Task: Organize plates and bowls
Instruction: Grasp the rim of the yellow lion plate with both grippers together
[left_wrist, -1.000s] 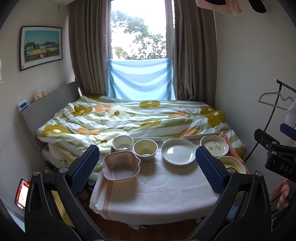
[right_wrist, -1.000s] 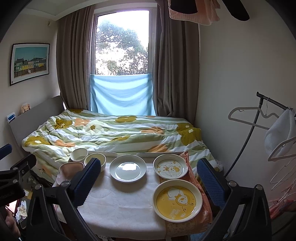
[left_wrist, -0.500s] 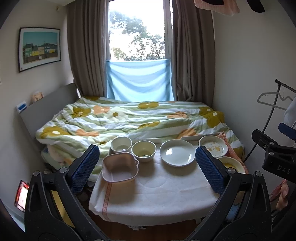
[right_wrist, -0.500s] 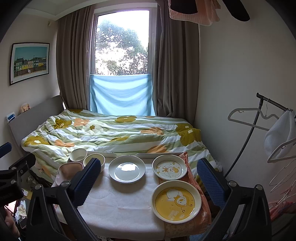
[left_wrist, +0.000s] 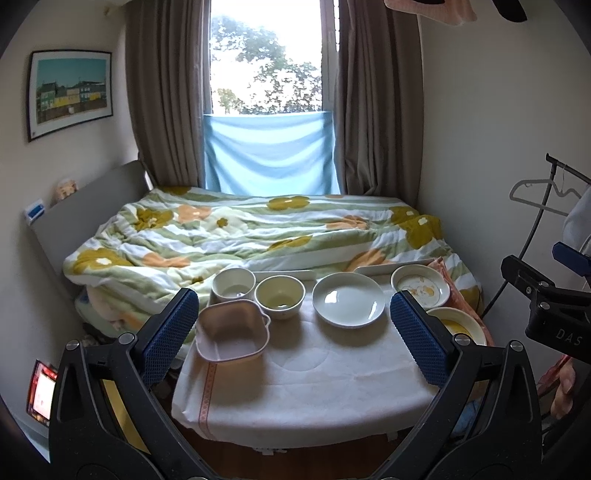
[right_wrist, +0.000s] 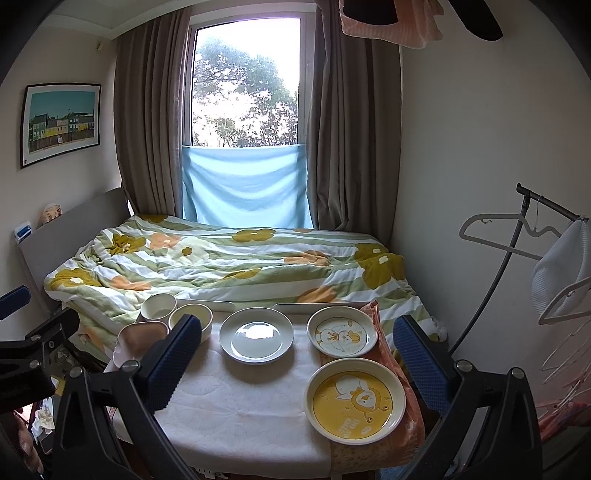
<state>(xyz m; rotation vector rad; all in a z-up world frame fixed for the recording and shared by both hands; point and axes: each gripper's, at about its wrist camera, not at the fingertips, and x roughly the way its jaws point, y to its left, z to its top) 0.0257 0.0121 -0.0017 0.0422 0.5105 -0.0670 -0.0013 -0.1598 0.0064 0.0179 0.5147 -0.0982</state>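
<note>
A small table with a white cloth (left_wrist: 306, 373) holds a pink square dish (left_wrist: 232, 334), a white bowl (left_wrist: 233, 284), a cream bowl (left_wrist: 280, 296), a plain white plate (left_wrist: 348, 304), a small cartoon plate (left_wrist: 420, 287) and a yellow cartoon plate (right_wrist: 354, 400). My left gripper (left_wrist: 295, 332) is open and empty, held back from the table's near edge. My right gripper (right_wrist: 295, 354) is open and empty, above the near side of the table, with the white plate (right_wrist: 256, 335) between its fingers in view.
A bed with a flowered quilt (left_wrist: 258, 236) lies right behind the table. A clothes rack with hangers (right_wrist: 517, 251) stands at the right wall. An orange cloth (right_wrist: 384, 354) lies under the two cartoon plates. The curtained window (right_wrist: 245, 92) is at the back.
Both grippers have drifted slightly toward the table; the view shifts a little. Nothing on the table has moved and both grippers stay open.
</note>
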